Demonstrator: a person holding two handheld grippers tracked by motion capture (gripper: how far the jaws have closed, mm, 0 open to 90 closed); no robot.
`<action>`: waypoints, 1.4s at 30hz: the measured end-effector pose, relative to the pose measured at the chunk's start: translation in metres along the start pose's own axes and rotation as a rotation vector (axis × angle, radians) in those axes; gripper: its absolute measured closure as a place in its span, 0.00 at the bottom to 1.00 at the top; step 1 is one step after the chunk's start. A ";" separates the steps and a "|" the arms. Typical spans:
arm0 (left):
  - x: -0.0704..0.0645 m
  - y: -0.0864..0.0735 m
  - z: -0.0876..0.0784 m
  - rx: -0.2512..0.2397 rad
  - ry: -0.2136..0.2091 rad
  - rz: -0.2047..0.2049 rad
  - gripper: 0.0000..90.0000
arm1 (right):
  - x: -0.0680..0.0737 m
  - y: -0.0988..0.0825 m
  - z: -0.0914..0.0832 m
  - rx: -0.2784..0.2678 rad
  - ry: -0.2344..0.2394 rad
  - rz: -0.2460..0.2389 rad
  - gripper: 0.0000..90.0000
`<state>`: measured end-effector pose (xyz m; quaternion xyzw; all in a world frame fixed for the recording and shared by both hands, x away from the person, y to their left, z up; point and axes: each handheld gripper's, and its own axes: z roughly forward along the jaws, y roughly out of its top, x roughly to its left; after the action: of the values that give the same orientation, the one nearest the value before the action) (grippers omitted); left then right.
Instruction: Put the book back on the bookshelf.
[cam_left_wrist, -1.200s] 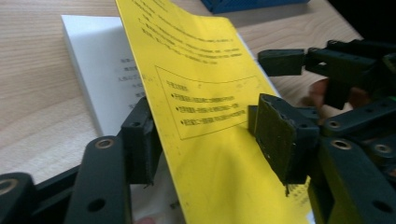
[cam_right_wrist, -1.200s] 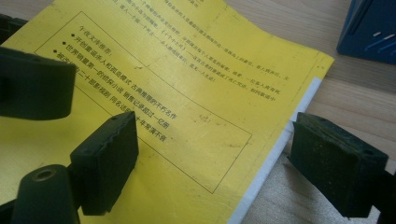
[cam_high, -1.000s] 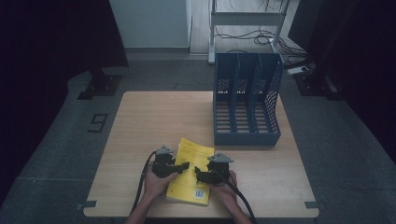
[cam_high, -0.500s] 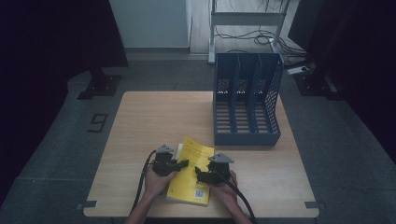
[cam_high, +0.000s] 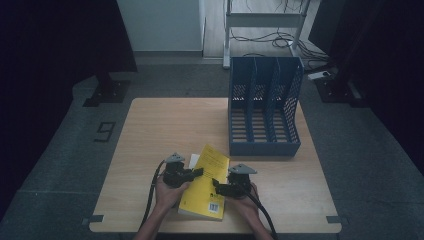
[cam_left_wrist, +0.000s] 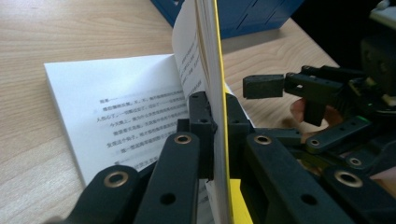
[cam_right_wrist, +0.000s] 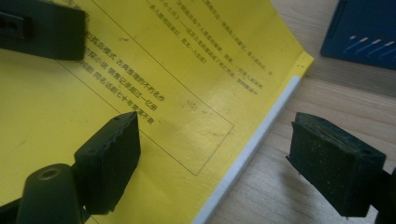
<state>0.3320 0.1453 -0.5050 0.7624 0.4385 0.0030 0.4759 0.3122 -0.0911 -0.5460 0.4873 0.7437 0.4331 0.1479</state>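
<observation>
Yellow paperback book (cam_high: 204, 185) lies near the front edge of the pale wooden table (cam_high: 150, 130), its cover now lifted clear of white printed pages since a second ago; opening seems underway. Left gripper (cam_left_wrist: 214, 109) pinches that cover. Right gripper (cam_right_wrist: 215, 158) hovers agape over the book's edge. Blue plastic file rack (cam_high: 264, 107) stands behind; dark room, grey floor.

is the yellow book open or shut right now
Partly open: the left tongs pinch the yellow book's cover and some pages, lifted upright off a flat printed page.
</observation>
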 end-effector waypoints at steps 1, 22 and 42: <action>0.000 0.001 -0.001 -0.003 -0.008 -0.006 0.96 | -0.001 0.000 -0.001 0.000 0.004 0.007 0.17; -0.024 0.014 -0.016 -0.058 -0.040 0.058 0.97 | -0.011 0.002 -0.012 -0.034 0.096 0.080 0.16; -0.039 0.018 -0.032 -0.108 -0.085 0.096 0.97 | -0.016 0.003 -0.012 -0.070 0.271 0.171 0.14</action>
<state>0.3065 0.1390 -0.4580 0.7554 0.3799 0.0170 0.5337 0.3134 -0.1101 -0.5401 0.4807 0.6971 0.5314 0.0257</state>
